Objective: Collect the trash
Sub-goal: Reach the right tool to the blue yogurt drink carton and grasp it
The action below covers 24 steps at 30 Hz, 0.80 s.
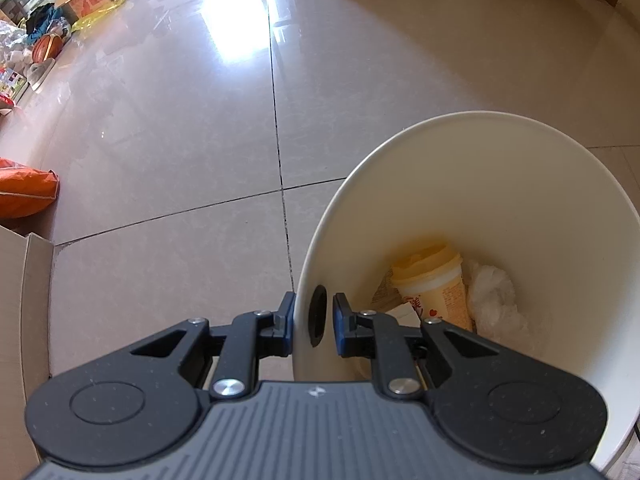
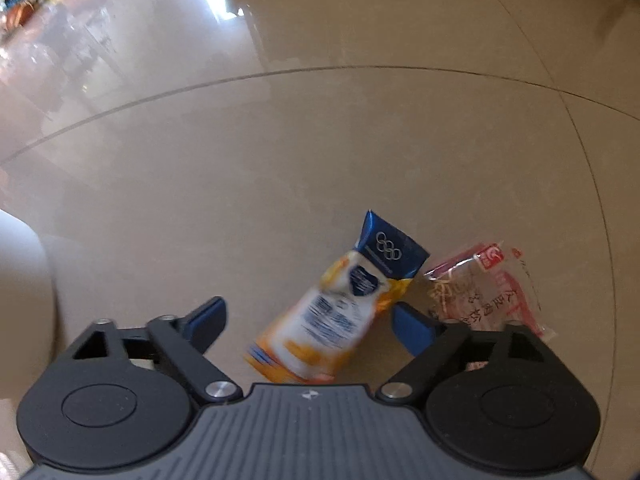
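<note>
Trash lies in two places: some already sits in the white bin (image 1: 500,216), and some is loose on the glossy beige tiled floor (image 2: 320,140). In the left wrist view the bin fills the right half of the scene, its mouth turned toward the camera; at its bottom lie a yellow cup (image 1: 434,284) with red print, a crumpled white plastic bag (image 1: 494,300) just to the right of the cup, and some paper scraps to the left of it. The left gripper (image 1: 313,322) pinches the near rim of the bin, one blue-padded finger outside the wall and one inside, next to a dark oval hole in the wall. In the right wrist view the right gripper (image 2: 308,320) is spread wide above the floor, and a blue, white and orange carton (image 2: 340,308) with ring marks on its blue end lies tilted between the fingers; whether either pad touches it cannot be told through the blur. Just to the right of the carton, beside the right finger, lies a clear wrapper (image 2: 488,288) with red print.
</note>
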### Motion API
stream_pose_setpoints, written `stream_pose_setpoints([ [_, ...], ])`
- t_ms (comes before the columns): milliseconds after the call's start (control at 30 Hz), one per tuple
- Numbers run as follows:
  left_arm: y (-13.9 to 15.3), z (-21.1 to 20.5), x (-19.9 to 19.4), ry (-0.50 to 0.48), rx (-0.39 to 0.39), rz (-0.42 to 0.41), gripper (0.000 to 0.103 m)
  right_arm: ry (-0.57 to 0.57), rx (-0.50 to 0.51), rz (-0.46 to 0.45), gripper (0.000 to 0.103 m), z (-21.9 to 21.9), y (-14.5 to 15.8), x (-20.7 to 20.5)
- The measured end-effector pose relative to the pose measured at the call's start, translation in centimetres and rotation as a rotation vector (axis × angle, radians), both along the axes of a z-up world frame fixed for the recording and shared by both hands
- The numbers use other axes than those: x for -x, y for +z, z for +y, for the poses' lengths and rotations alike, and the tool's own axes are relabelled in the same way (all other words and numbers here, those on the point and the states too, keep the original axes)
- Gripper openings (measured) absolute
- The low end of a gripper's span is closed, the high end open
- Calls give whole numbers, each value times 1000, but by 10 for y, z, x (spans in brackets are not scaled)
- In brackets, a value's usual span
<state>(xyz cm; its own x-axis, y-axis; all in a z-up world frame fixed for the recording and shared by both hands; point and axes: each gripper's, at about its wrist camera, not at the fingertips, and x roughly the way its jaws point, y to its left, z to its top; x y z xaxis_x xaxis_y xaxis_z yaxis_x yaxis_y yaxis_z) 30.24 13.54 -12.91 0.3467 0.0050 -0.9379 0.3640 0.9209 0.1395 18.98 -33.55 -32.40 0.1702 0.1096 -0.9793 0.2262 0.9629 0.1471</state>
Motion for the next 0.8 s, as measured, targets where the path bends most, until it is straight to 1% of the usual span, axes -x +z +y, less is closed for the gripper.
stream_pose_setpoints([
  [33, 0, 0, 0, 1, 0, 1, 16, -9, 0, 11, 81, 0, -2, 0],
  [100, -1, -1, -1, 4, -3, 1, 16, -43, -1, 17, 80, -3, -7, 1],
  [200, -1, -2, 0, 0, -9, -2, 16, -131, -28, 21, 79, -10, -11, 0],
  [267, -1, -2, 0, 3, -6, -1, 16, -198, -38, 27, 77, -16, -14, -1],
  [333, -1, -2, 0, 8, -4, 0, 16, -253, -52, 31, 71, -20, -16, -4],
  [367, -1, -2, 0, 6, -5, 0, 16, -280, -54, 25, 69, -21, -16, -5],
  [433, -1, -1, 0, 5, -6, -1, 16, -300, -51, 16, 60, -22, -15, -6],
  [533, -1, -1, 0, 6, -3, -1, 16, -301, -42, 19, 59, -21, -17, -9],
  [567, -1, -1, 0, 6, -4, -1, 16, -304, -33, 35, 59, -19, -20, -12],
  [700, -1, -1, 0, 5, -5, 0, 16, -352, -4, 70, 59, -16, -30, -14],
  [767, -1, -1, 0, 5, -3, 0, 16, -375, 10, 77, 54, -18, -33, -15],
  [800, -1, -1, 0, 6, -4, -1, 16, -386, 14, 79, 50, -15, -31, -15],
])
